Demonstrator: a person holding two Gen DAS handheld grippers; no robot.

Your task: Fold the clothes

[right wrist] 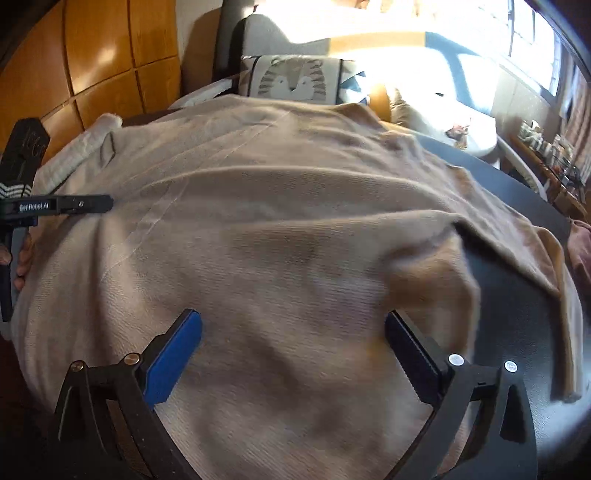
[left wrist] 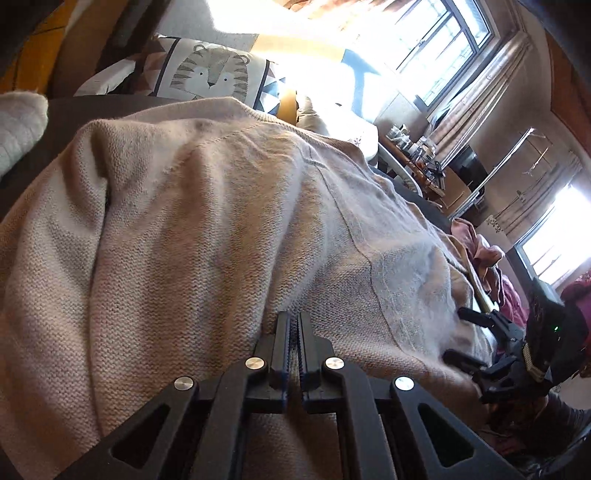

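Note:
A beige knitted sweater [left wrist: 221, 229] lies spread over a dark table [right wrist: 517, 325], with a folded flap near its right side [right wrist: 424, 251]. My left gripper [left wrist: 293, 325] is shut, its fingers pinching a ridge of the knit from which creases run outward. In the right wrist view the left gripper [right wrist: 105, 204] comes in from the left edge and lies low on the sweater, with a hand behind it. My right gripper [right wrist: 293, 332] stands wide open just above the sweater's near part, nothing between its pads. It also shows at the right of the left wrist view, the right gripper [left wrist: 461, 334] open.
A tiger-print cushion [right wrist: 295, 79] leans behind the table beside a grey chair [right wrist: 266, 33]. A white quilted cloth [left wrist: 18, 129] lies at the sweater's far left corner. Pink garments [left wrist: 487, 258] are heaped at the right. A wooden wall [right wrist: 103, 55] and a cluttered desk [left wrist: 417, 147] stand beyond.

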